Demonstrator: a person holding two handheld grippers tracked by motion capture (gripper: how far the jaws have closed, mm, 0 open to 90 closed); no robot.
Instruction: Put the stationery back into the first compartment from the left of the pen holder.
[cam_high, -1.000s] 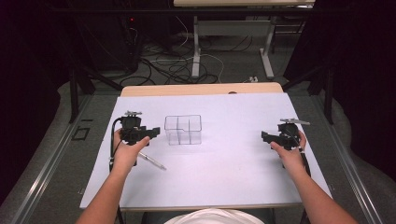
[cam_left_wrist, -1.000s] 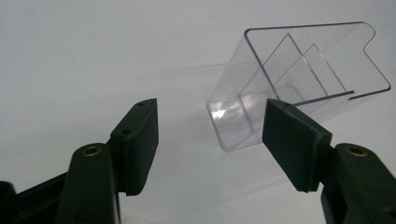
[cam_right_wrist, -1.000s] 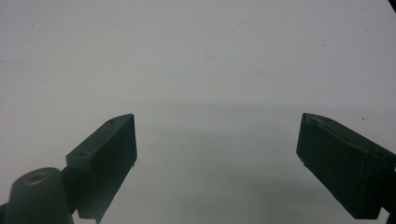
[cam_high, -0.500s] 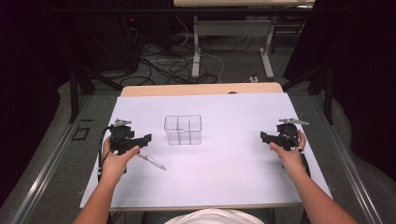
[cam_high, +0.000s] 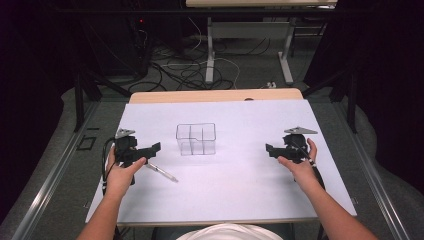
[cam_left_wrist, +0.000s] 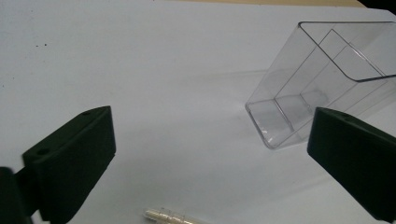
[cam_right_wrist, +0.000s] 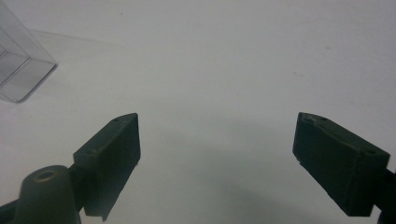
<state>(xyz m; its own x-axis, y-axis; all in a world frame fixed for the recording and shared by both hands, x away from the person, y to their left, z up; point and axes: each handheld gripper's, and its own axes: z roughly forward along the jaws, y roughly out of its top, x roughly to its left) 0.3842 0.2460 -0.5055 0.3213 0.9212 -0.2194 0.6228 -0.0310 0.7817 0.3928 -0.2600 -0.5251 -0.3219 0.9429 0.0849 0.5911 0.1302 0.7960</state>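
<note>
High view | pen (cam_high: 162, 172) just beside left hand-held gripper (cam_high: 150, 148), jaws apart | right hand-held gripper (cam_high: 270, 149) jaws apart

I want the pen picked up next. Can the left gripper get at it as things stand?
Probably yes. The left gripper is open, and the pen lies bare on the white table just beside it, apart from the clear divided container.
</note>
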